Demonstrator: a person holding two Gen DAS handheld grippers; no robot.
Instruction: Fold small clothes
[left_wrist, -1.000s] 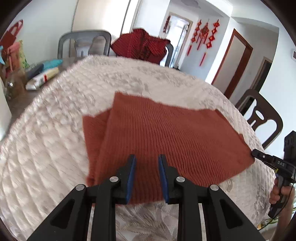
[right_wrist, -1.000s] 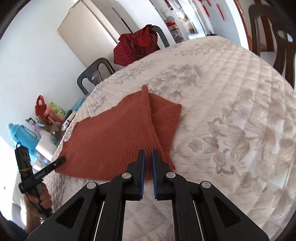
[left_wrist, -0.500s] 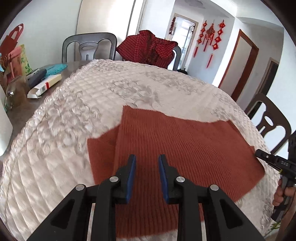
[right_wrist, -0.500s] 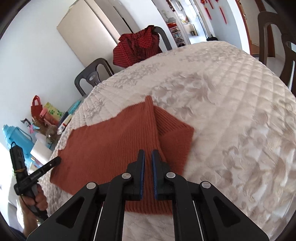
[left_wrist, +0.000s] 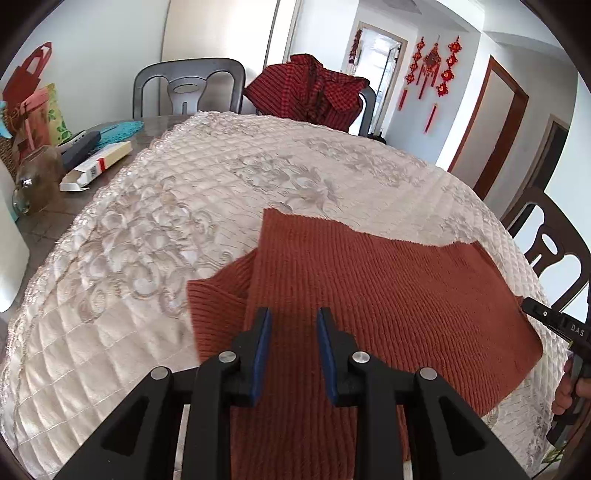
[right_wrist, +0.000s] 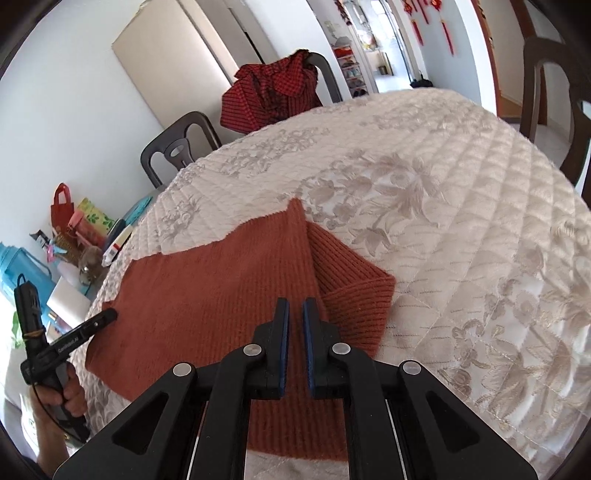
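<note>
Rust-orange ribbed knit garment (left_wrist: 369, 295) lies flat on the quilted cream tablecloth (left_wrist: 155, 236), toward the near side of the round table. One part is folded over, so a ribbed cuff-like flap (right_wrist: 351, 291) pokes out from under the top layer; far edge of the top layer is stepped and uneven. Near edge runs under both tongs, so its hem is hidden in both views.

Left gripper (left_wrist: 291, 347) hangs over the garment's near part w/ a clear gap between the blue pads, nothing in it. Can't tell if the tips touch the knit. Right gripper (right_wrist: 294, 339) is over the fold line, pads nearly together w/ only a thin slit of knit showing between; nothing visibly pinched, and whether it's fully closed I can't tell. In the left view the right gripper's tip sits at the garment's right corner by the table edge, w/ only a few fingers of the holding hand visible at frame edge.

Room: lots of bare tablecloth beyond and to both sides of the garment. Table edge is close on the near side.

Further out: grey chair (left_wrist: 188, 88), a red checked garment (left_wrist: 310, 92) draped over another chair, dark wood chair (left_wrist: 550, 240). Clutter at the table's left rim, incl. a white carton (left_wrist: 98, 166) and a glass jar (left_wrist: 37, 181), partly cut off.
</note>
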